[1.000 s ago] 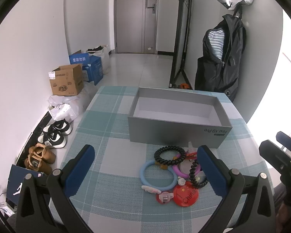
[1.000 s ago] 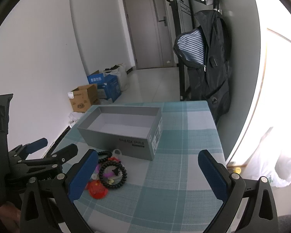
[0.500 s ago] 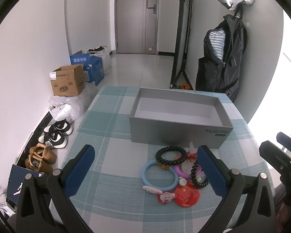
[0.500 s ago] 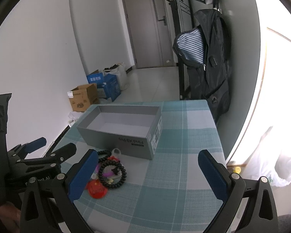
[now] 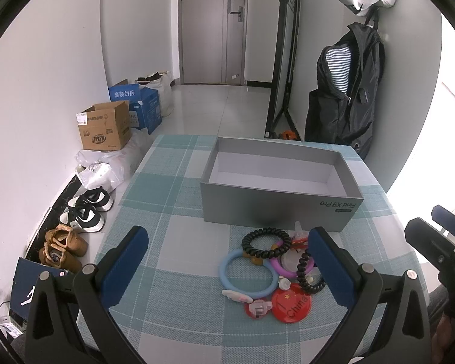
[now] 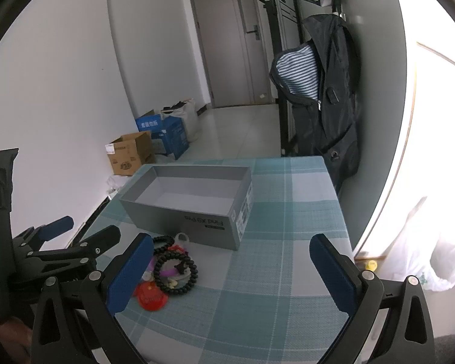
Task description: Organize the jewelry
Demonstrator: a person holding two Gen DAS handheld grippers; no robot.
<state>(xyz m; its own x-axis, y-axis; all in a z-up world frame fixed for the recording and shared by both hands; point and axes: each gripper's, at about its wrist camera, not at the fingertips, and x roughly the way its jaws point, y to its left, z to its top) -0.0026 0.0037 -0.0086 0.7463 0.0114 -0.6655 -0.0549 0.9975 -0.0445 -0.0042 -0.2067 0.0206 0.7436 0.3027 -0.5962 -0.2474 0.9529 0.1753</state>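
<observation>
While both jaws are spread wide and empty, the left gripper point(image 5: 227, 261) and right gripper point(image 6: 232, 268) are held above the checked bench point(image 5: 166, 188). A pile of rings, beads and badges point(image 5: 276, 267) is seen just before the open grey cardboard box point(image 5: 276, 209).

An open grey cardboard box point(image 5: 276, 209) on a checked tablecloth carries "Find X9 Pro", printed upside down on its near side wall. A round red badge point(image 5: 291, 303) with yellow stars reads "China". On the floor, a blue carton point(image 5: 127, 94) shows white Chinese characters, "套装勿拆". Print on the brown cardboard carton point(image 5: 103, 127) is too small to read.
</observation>
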